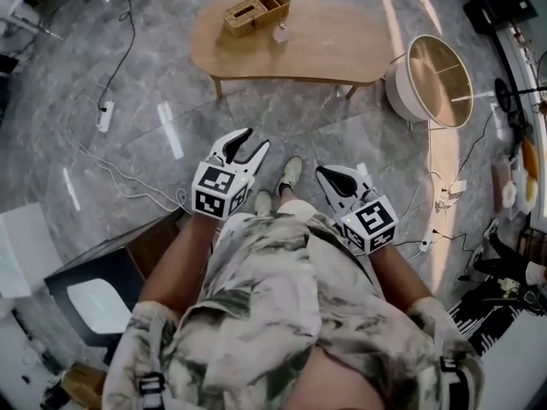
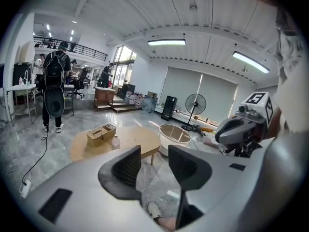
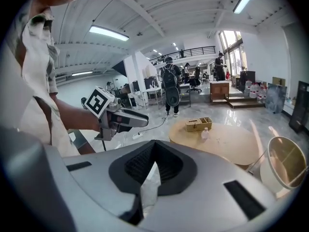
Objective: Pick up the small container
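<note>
The small container [image 1: 280, 33] is a little clear bottle standing on the oval wooden table [image 1: 325, 45], just right of a wicker basket [image 1: 255, 11]. Both grippers are held at waist height, well short of the table. My left gripper [image 1: 256, 139] is open with nothing between its jaws. My right gripper [image 1: 323, 172] is shut and empty. In the left gripper view the bottle [image 2: 115, 140] shows beyond the open left gripper [image 2: 154, 166], beside the basket [image 2: 101, 133]. The right gripper view has the bottle [image 3: 204, 133] far ahead of the shut right gripper [image 3: 154, 146].
A round white bin [image 1: 432, 79] stands on the floor right of the table. A power strip [image 1: 105, 116] and cables lie on the grey floor at left. A dark box [image 1: 94, 293] sits at lower left. A person with a backpack [image 2: 54, 88] stands beyond the table.
</note>
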`<state>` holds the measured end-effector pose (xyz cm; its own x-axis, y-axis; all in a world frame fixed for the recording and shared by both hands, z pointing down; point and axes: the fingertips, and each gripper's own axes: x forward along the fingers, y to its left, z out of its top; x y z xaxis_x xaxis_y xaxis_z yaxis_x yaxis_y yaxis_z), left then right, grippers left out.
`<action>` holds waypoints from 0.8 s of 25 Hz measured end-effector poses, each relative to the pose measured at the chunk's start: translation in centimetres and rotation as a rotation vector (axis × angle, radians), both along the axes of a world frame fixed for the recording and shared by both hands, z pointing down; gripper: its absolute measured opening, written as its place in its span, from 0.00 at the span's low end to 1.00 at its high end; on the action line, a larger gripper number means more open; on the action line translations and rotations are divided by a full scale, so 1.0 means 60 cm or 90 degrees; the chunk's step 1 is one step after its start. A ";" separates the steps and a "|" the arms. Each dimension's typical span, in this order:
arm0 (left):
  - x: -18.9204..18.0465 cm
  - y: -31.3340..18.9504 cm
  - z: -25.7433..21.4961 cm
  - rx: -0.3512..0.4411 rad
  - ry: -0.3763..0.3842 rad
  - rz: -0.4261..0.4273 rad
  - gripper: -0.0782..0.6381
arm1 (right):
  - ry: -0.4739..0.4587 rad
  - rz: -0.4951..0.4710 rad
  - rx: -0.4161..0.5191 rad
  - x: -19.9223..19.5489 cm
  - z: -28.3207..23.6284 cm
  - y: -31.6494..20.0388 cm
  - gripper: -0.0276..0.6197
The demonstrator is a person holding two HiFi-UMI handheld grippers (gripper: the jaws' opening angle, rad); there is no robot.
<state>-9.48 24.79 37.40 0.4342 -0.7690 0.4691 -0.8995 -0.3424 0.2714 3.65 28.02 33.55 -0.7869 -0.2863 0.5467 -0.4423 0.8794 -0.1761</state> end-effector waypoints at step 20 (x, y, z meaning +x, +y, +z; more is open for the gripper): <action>0.031 -0.342 0.068 -0.053 -0.042 -0.063 0.37 | -0.020 -0.007 -0.045 0.072 0.066 -0.337 0.07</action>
<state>-7.65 4.28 41.49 0.3238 -0.7643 0.5576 -0.9447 -0.2296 0.2340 8.00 7.81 37.49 -0.8063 -0.2398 0.5407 -0.4265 0.8690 -0.2508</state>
